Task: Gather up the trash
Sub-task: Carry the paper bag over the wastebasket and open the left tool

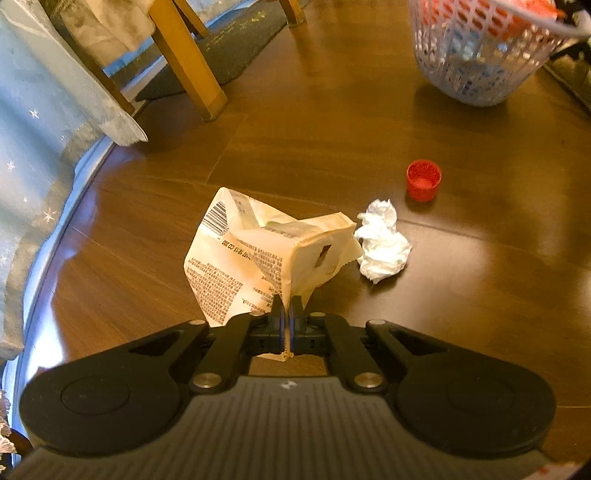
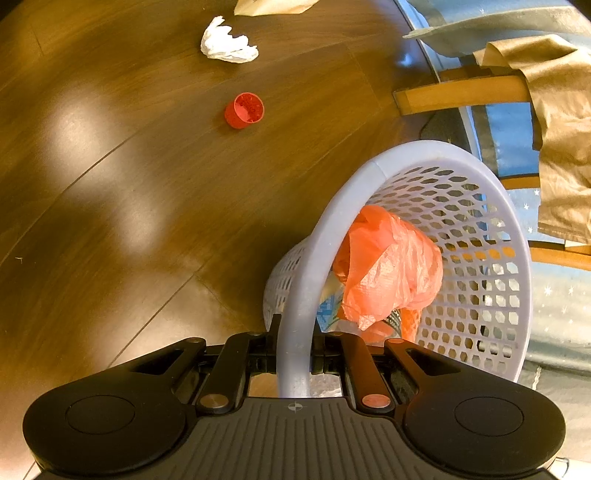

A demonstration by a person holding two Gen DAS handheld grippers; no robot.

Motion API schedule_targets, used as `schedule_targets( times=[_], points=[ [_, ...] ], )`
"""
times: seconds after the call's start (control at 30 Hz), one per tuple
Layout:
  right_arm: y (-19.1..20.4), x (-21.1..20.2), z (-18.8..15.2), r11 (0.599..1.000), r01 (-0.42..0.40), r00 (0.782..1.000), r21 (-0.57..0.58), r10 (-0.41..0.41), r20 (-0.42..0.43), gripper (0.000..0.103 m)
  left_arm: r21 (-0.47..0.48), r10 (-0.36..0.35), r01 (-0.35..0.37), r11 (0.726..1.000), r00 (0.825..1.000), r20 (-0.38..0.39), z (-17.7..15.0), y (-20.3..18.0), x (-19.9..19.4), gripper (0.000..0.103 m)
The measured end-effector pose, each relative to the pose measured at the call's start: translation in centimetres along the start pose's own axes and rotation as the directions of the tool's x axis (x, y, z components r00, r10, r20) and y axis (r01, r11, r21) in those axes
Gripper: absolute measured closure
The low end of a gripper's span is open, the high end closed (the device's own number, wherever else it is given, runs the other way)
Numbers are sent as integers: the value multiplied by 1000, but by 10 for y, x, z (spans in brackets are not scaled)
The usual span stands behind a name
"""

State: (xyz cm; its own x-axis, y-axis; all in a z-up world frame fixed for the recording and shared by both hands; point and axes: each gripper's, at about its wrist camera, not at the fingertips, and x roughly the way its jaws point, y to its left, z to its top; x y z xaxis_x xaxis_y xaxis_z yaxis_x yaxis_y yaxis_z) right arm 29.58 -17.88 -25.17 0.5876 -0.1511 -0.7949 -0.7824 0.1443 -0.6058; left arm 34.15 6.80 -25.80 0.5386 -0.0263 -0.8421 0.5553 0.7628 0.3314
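Note:
My left gripper [image 1: 287, 308] is shut on the near edge of a crumpled cream paper wrapper [image 1: 258, 251] printed with text and a barcode, held just above the brown wooden floor. A crumpled white tissue [image 1: 382, 240] lies right of the wrapper and a red bottle cap [image 1: 424, 180] sits beyond it. My right gripper [image 2: 294, 332] is shut on the rim of a pale lavender mesh basket [image 2: 369, 173], which tilts toward me. Inside the basket lies an orange plastic bag [image 2: 388, 273] over other scraps. The right wrist view also shows the tissue [image 2: 227, 42], the cap [image 2: 244, 110] and a corner of the wrapper [image 2: 273, 5].
Wooden chair legs [image 1: 188, 62] and a dark mat [image 1: 236, 48] stand at the back left. A pale blue star-patterned cloth [image 1: 33, 129] hangs along the left. In the right wrist view a chair leg [image 2: 461, 92] and tan fabric [image 2: 561, 129] crowd the basket's far side.

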Motion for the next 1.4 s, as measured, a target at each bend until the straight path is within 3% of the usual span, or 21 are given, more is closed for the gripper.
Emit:
schedule_targets(
  times=[0.33,0.7,1.4],
  points=[
    [0,-3,-1,1000,-3,1000,0,3,4,97,-26,-9,11,1000,995,96,38,4,-66,103],
    [0,-7,0,1000,-9,1000,-6,9,15,97,-38,-63,73,997,974,218,93,-9,-133,103],
    [3,-11,-2,1000,-8,1000,-21,9,22,97,89,-219,201,975,925,309,154,-60,-167,103]
  ],
)
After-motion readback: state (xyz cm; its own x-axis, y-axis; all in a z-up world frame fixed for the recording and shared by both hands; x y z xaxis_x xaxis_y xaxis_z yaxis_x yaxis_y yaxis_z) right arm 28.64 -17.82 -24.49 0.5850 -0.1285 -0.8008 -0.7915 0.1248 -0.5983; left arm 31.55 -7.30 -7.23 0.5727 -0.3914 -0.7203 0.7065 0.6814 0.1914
